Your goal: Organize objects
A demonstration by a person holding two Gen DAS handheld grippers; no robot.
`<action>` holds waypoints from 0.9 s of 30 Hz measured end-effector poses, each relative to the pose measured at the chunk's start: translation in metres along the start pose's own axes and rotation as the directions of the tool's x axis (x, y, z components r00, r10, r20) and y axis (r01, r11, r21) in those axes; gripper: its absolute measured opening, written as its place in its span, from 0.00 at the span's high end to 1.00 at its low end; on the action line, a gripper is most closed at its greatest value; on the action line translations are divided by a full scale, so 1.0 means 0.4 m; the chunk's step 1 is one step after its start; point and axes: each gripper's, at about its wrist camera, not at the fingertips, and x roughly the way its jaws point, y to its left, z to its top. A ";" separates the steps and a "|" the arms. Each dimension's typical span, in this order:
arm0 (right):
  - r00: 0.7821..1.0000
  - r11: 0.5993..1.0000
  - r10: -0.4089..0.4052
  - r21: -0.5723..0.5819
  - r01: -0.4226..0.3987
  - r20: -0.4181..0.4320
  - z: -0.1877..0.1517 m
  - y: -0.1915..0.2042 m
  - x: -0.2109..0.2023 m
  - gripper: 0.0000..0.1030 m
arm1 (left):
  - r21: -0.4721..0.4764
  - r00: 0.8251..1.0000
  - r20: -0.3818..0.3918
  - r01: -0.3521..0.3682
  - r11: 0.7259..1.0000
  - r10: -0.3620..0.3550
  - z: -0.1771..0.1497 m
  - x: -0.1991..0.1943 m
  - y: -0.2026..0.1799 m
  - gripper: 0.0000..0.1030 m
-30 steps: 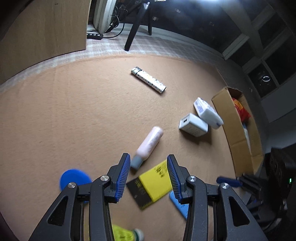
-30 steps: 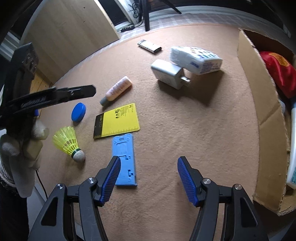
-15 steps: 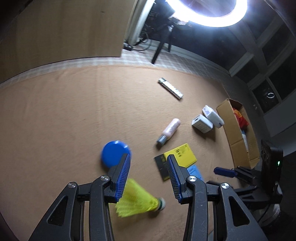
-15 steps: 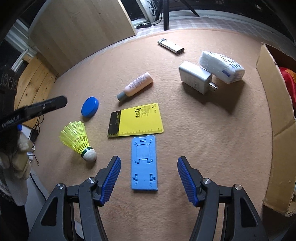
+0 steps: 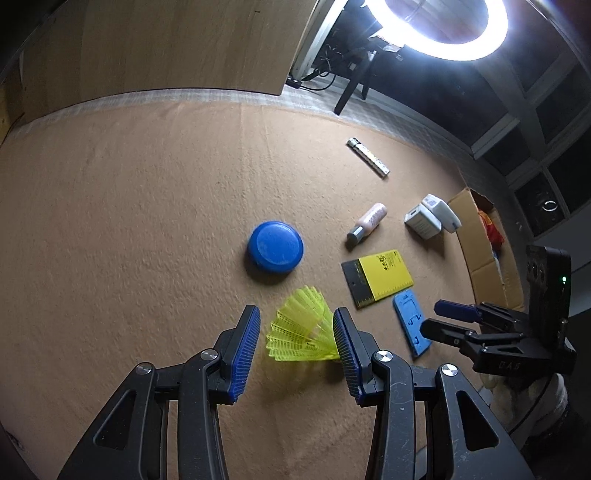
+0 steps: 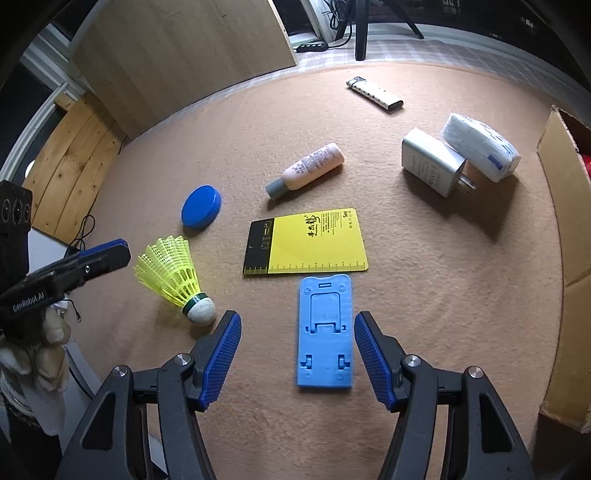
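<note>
A yellow shuttlecock lies on the tan mat between the pads of my open left gripper, its skirt near the right pad; it also shows in the right wrist view. My right gripper is open, its pads on either side of a blue phone stand lying flat. The stand also shows in the left wrist view. A blue round lid, a yellow card, a pink bottle, a white charger, a tissue pack and a lighter lie further off.
An open cardboard box stands at the mat's right edge with a red packet inside. A wooden board leans behind the mat. A ring light on a tripod stands at the back.
My left gripper has swung left and back from the yellow card to the shuttlecock, which now lies between its pads. My right gripper has moved left over the blue phone stand.
</note>
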 end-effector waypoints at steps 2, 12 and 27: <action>1.000 1.000 0.011 0.007 -0.011 -0.001 -0.001 0.000 0.002 0.42 | 0.012 1.000 -0.002 0.012 1.000 -0.012 -0.004 0.003 -0.016 0.57; 0.995 0.996 0.091 0.009 -0.091 -0.042 -0.003 0.025 0.035 0.56 | 0.102 0.999 -0.003 0.048 0.994 -0.048 0.007 0.041 -0.122 0.58; 0.991 0.993 0.115 -0.005 -0.116 -0.070 -0.004 0.067 0.088 0.57 | 0.086 0.999 0.035 0.032 0.996 -0.035 0.033 0.003 -0.113 0.58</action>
